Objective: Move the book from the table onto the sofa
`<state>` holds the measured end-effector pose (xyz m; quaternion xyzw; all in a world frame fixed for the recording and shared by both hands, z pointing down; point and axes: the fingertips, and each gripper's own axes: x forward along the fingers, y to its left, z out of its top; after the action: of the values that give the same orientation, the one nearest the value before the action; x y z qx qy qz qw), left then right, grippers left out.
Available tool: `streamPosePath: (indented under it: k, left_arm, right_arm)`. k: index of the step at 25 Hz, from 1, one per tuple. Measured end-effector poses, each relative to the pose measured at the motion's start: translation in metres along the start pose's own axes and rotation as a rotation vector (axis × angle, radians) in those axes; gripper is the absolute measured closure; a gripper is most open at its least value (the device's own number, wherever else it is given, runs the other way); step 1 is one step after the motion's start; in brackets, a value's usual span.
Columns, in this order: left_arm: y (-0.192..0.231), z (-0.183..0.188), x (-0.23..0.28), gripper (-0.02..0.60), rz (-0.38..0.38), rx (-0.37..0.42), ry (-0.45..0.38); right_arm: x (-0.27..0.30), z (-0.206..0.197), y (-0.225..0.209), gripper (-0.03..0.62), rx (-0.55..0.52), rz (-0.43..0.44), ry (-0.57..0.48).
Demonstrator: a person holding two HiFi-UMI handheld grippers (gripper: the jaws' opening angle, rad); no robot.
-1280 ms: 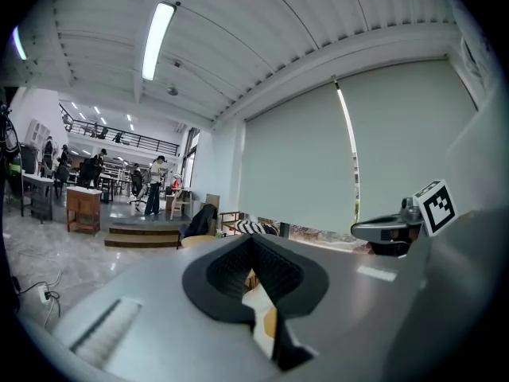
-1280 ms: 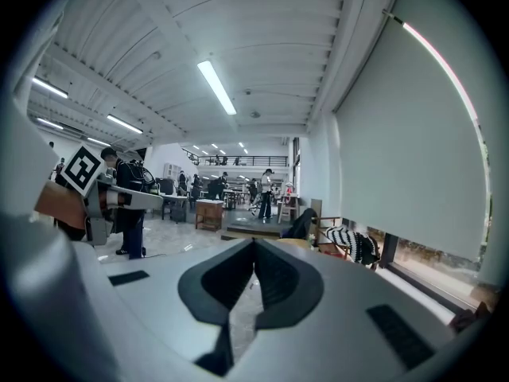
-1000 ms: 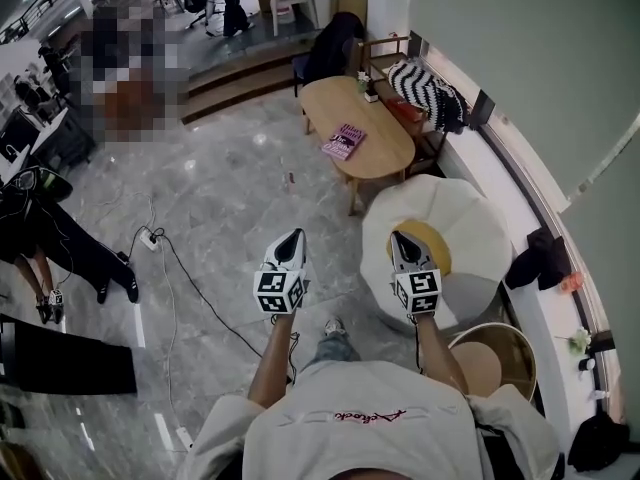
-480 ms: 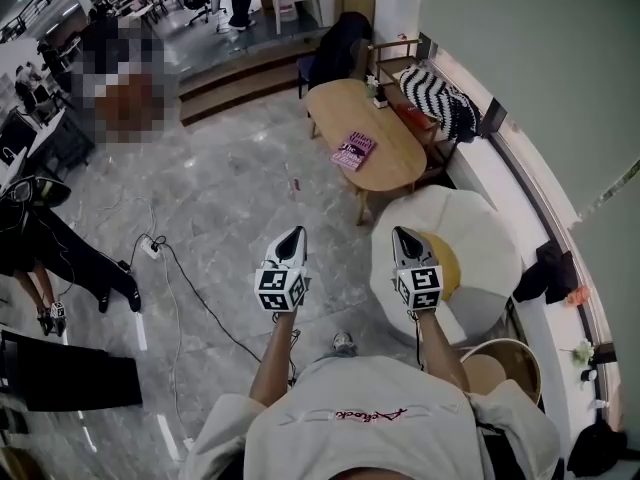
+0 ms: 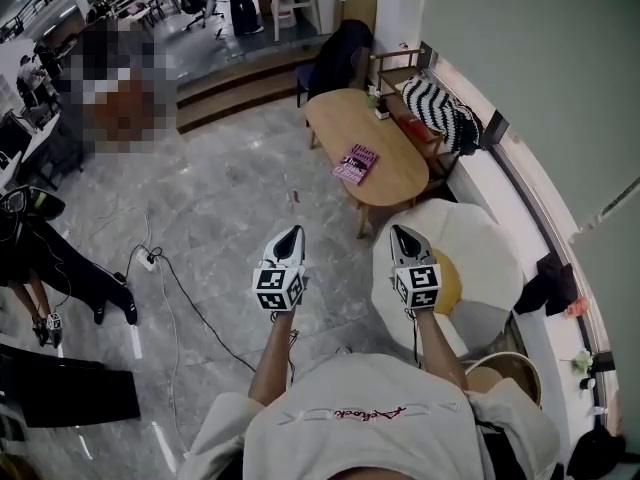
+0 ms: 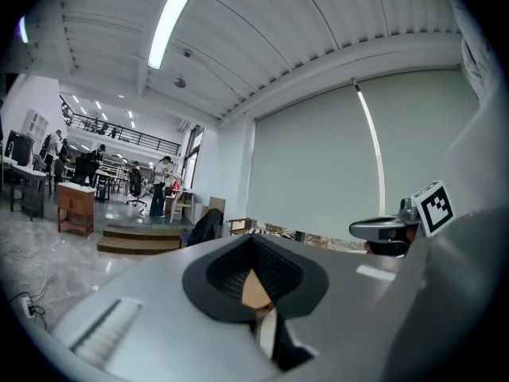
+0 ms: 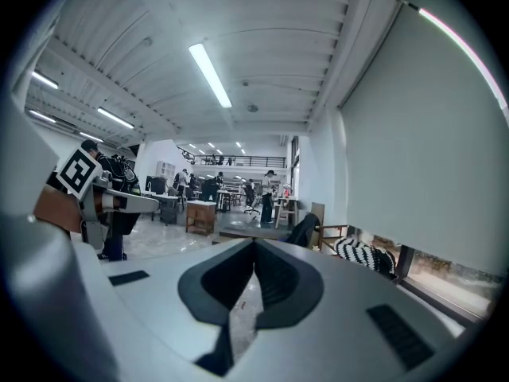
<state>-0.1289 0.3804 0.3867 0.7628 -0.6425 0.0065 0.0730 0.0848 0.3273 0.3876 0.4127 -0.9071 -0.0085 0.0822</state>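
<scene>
Two grey grippers in our hands, left [image 5: 289, 236] and right [image 5: 403, 238], jaws pressed together, nothing between. One pink book [image 5: 356, 163] lies on one oval wooden table [image 5: 392, 164], well apart; one white petal-shaped pouf [image 5: 482, 250] partly blocks our way.

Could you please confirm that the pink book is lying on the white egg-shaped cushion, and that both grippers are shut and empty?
Not quite. The head view shows the pink book lying on the oval wooden table, not on the white egg-shaped cushion. The rest stands: the left gripper and the right gripper are both shut and empty.
</scene>
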Motion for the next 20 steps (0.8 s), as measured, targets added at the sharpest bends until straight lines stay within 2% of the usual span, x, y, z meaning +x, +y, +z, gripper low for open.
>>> streamPosePath:
  k: [20]
  left_arm:
    - [0.028,-0.009,0.043,0.572,-0.016,-0.013,0.026]
  right_arm:
    - [0.041,-0.01,-0.02,0.586,0.03,-0.036,0.007]
